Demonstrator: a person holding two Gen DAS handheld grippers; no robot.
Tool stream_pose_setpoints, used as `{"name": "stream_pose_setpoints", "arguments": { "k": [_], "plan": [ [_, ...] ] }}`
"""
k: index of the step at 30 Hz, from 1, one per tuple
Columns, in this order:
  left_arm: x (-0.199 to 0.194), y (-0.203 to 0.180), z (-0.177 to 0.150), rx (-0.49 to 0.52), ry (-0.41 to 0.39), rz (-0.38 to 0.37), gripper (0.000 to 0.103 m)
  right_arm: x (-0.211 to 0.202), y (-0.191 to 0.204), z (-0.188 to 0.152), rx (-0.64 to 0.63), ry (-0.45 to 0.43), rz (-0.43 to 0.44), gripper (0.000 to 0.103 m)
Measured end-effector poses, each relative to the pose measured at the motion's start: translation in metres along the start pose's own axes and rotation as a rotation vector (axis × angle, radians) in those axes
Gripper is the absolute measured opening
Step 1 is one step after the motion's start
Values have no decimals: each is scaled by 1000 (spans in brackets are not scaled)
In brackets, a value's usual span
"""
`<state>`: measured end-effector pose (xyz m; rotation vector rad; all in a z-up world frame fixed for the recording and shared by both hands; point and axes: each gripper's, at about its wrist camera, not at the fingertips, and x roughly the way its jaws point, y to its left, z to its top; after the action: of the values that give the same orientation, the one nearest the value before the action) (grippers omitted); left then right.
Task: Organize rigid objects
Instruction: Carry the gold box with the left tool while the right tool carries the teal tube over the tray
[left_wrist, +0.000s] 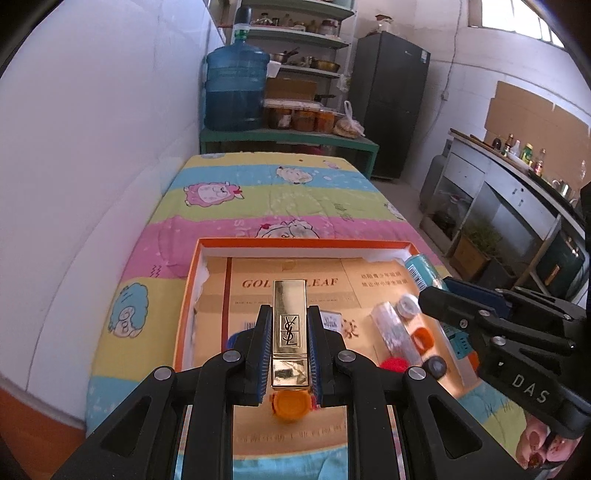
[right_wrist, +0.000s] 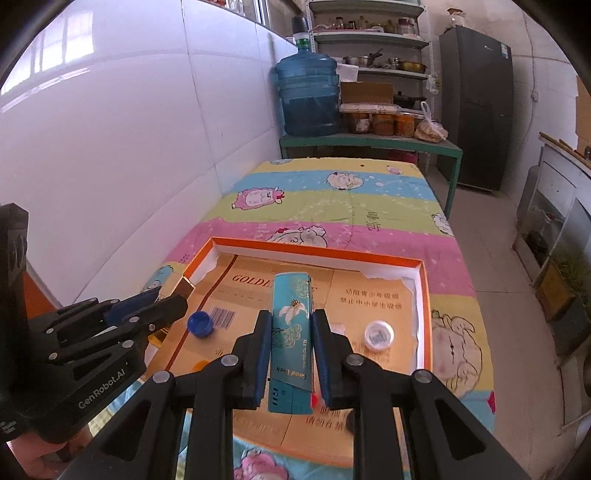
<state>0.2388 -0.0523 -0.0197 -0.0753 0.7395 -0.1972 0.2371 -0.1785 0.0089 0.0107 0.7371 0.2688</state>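
Note:
My left gripper (left_wrist: 289, 314) is shut on a gold lipstick case (left_wrist: 288, 291) with a YSL logo, held above the orange-rimmed box (left_wrist: 295, 242). My right gripper (right_wrist: 291, 314) is shut on a teal patterned tube (right_wrist: 291, 295) marked "Good luck", also over the box (right_wrist: 317, 249). In the left wrist view the right gripper (left_wrist: 434, 295) comes in from the right with the teal tube (left_wrist: 421, 267). In the right wrist view the left gripper (right_wrist: 171, 301) comes in from the left with the gold case (right_wrist: 183, 286).
The box is lined with gold cardboard and holds loose caps: orange (left_wrist: 290, 404), white (right_wrist: 378, 335), blue (right_wrist: 200, 324), red (left_wrist: 393, 365), plus a silver packet (left_wrist: 393, 330). It lies on a cartoon-print striped cover (left_wrist: 273, 195). A white wall stands left; a water jug (left_wrist: 236, 88) and shelves stand behind.

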Motion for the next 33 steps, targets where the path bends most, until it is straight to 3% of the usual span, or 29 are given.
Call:
{"name": "stream_pose_setpoints", "arguments": {
  "k": [19, 33],
  "plan": [
    [87, 7, 13, -35, 118, 33, 18, 89, -19, 20, 14, 133, 31, 22],
    [116, 6, 4, -41, 182, 40, 18, 121, -19, 19, 15, 213, 21, 22]
  ]
}}
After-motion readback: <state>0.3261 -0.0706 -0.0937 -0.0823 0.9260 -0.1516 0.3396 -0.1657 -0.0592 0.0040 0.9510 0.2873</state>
